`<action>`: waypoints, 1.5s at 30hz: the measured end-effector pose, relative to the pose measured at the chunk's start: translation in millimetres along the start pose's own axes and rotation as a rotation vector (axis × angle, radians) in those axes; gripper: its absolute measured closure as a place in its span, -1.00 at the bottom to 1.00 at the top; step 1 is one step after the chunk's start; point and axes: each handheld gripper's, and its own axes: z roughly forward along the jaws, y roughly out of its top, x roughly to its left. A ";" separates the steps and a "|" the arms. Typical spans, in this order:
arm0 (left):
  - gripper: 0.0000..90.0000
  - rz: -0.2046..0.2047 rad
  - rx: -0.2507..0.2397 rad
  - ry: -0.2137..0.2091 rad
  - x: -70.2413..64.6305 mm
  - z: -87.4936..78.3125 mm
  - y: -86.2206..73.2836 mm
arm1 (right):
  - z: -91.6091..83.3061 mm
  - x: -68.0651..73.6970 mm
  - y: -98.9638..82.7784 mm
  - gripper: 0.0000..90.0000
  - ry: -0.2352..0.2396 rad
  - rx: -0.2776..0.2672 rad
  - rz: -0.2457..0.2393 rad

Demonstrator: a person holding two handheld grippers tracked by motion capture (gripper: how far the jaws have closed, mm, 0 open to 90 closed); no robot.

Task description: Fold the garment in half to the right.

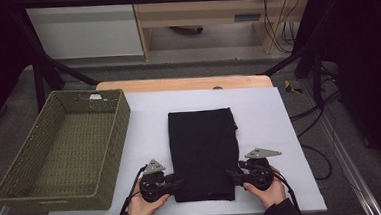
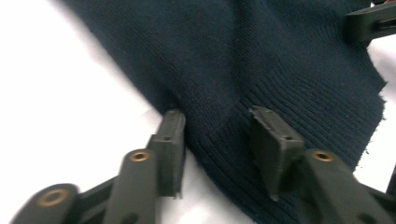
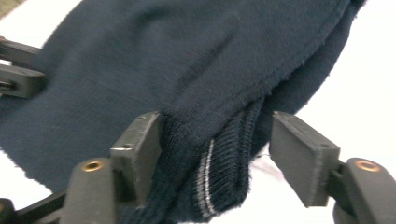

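Observation:
A dark navy knit garment point(image 1: 202, 147), folded into a tall rectangle, lies flat on the white table cover point(image 1: 275, 127). My left gripper point(image 1: 179, 182) is at the garment's near left corner. In the left gripper view its jaws point(image 2: 216, 113) stand apart over the cloth's edge point(image 2: 261, 56), with a low ridge of fabric between them and no pad pressing. My right gripper point(image 1: 231, 174) is at the near right corner. In the right gripper view its jaws point(image 3: 217, 119) are wide around the folded layers point(image 3: 196, 60); one pad touches the cloth and the other stands clear.
An olive woven basket point(image 1: 122, 121) stands at the table's left with nothing in it. White cover lies bare to the right of the garment. Black frame legs and cables point(image 1: 314, 110) are beyond the table on the floor.

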 end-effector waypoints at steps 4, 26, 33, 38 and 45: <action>0.72 0.034 -0.004 0.040 -7.4 1.7 1.2 | 3.3 3.5 -2.4 0.29 -0.014 0.041 0.034; 0.87 0.105 0.043 0.047 6.1 -21.4 4.2 | -4.0 11.4 -13.9 0.53 0.020 0.069 0.112; 0.52 0.149 0.014 0.062 5.0 -16.2 3.0 | -1.7 4.9 -13.3 0.04 0.034 0.012 0.055; 0.18 0.152 -0.031 0.049 6.9 -18.9 6.8 | -1.2 2.3 -12.4 -0.30 0.031 -0.040 -0.021; -0.22 0.164 -0.080 0.014 12.9 -21.6 12.6 | -2.2 -7.5 -10.6 -0.64 0.043 -0.119 -0.049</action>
